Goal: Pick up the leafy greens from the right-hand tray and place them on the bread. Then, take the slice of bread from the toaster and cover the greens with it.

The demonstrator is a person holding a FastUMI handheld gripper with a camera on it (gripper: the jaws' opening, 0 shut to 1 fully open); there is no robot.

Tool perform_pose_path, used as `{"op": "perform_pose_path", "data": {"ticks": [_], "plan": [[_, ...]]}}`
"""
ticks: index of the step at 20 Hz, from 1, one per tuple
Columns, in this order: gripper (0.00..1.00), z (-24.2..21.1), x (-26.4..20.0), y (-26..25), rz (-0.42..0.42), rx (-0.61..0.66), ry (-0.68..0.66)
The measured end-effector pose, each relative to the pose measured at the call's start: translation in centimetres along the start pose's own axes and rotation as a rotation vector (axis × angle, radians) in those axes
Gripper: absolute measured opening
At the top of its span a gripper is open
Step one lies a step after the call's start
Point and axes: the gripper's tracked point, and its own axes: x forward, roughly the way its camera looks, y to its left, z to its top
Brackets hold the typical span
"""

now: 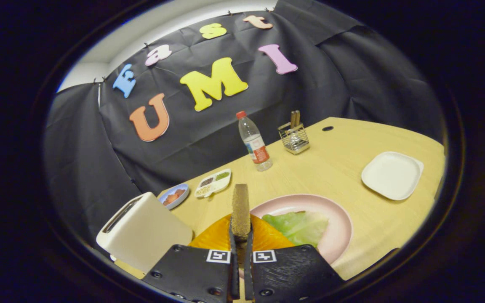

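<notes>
Both fingers of the gripper (pixel 241 242) are clamped on a slice of bread (pixel 240 209), held upright and edge-on between them. Just beyond the fingers lie leafy greens (pixel 299 226) on a pink plate (pixel 338 219), with an orange plate (pixel 267 237) beside it. Off to their left stands the toaster (pixel 143 229). Farther ahead are a sectioned tray (pixel 213 183), 1 water bottle (pixel 254 141) and a white square plate (pixel 392 174).
</notes>
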Motion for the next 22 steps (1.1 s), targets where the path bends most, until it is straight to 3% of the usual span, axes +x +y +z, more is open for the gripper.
{"op": "perform_pose_path", "data": {"ticks": [5,6,13,18,22], "plan": [[0.33,-0.1,-0.7,-3.3,-0.043,-0.038,0.0],[0.34,-0.2,-0.8,-3.9,-0.048,-0.042,0.001],[0.85,2.6,-2.3,-6.9,-0.081,-0.111,-0.056],[0.95,6.9,-6.5,-8.4,-0.069,-0.288,-0.213],[0.95,10.6,-11.5,-9.8,-0.068,-0.368,-0.312]]}}
